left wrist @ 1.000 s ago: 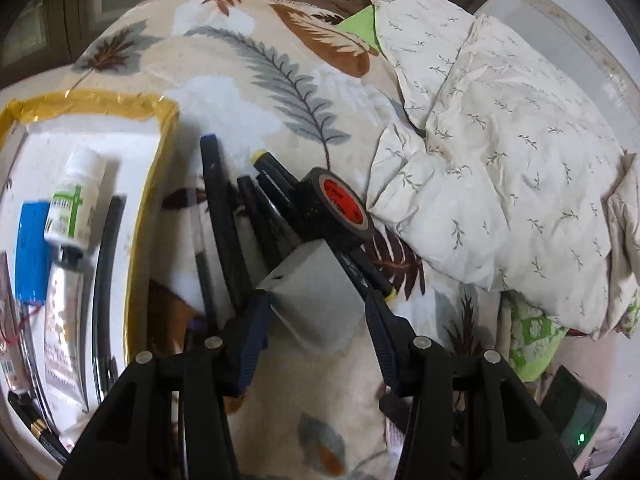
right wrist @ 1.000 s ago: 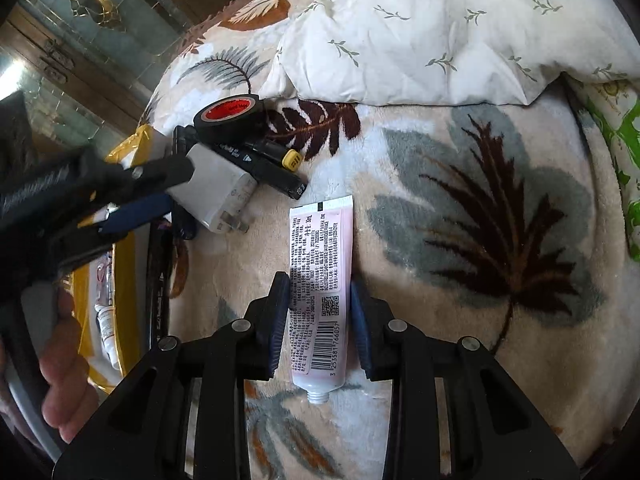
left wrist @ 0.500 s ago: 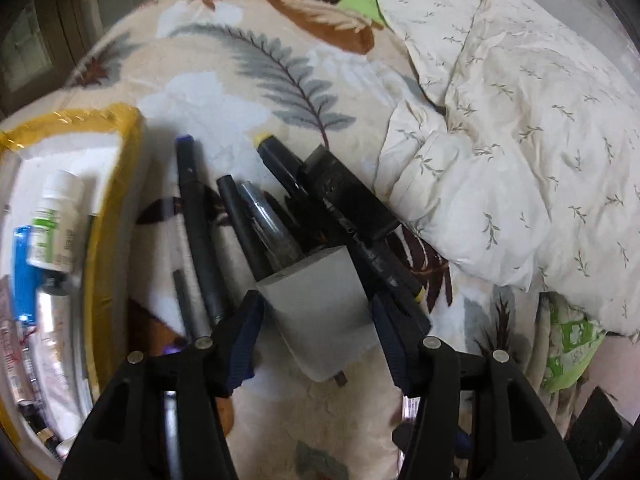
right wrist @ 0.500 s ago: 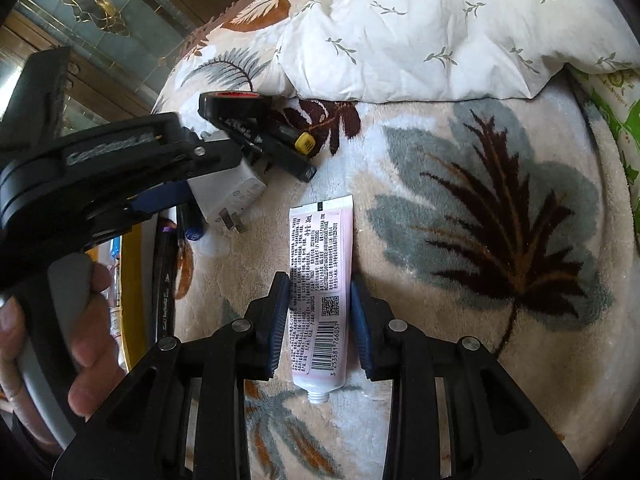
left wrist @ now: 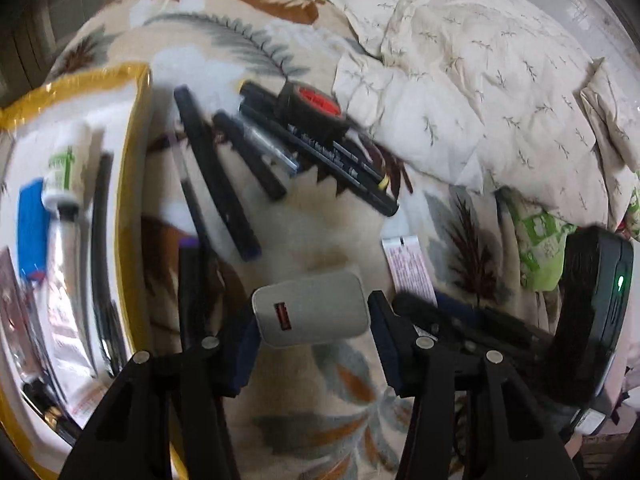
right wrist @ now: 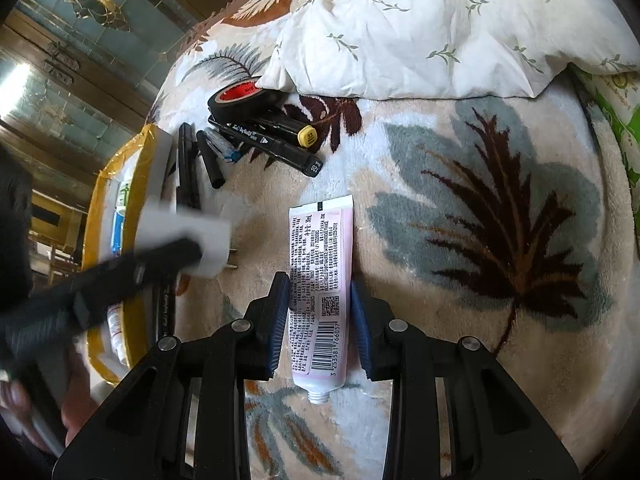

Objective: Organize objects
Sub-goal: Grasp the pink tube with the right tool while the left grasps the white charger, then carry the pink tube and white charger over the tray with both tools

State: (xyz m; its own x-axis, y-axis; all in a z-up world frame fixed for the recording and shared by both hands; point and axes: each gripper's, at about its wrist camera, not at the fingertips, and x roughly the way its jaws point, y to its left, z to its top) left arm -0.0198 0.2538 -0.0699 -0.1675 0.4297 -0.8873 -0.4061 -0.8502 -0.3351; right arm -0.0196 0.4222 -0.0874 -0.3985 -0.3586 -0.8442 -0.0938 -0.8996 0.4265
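White and boxy, the charger (left wrist: 312,308) sits pinched between the pads of the left gripper (left wrist: 314,326), whose jaws are closing on it, lifted above the leaf-print blanket (right wrist: 500,240). At ten o'clock from it lie the black markers (left wrist: 224,176) and tape roll (left wrist: 314,108), beside the yellow-rimmed tray (left wrist: 132,184). The right gripper (right wrist: 316,320) straddles the pink tube (right wrist: 320,288) lying on the blanket, pads close against its sides; real pressure I cannot tell.

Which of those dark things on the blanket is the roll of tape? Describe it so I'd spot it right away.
Find the white pillow at the far end of the leaf-print blanket. Tucked against its lower corner, on a pile of black markers, lies the roll of tape. It is the only round thing there, black with a red core.
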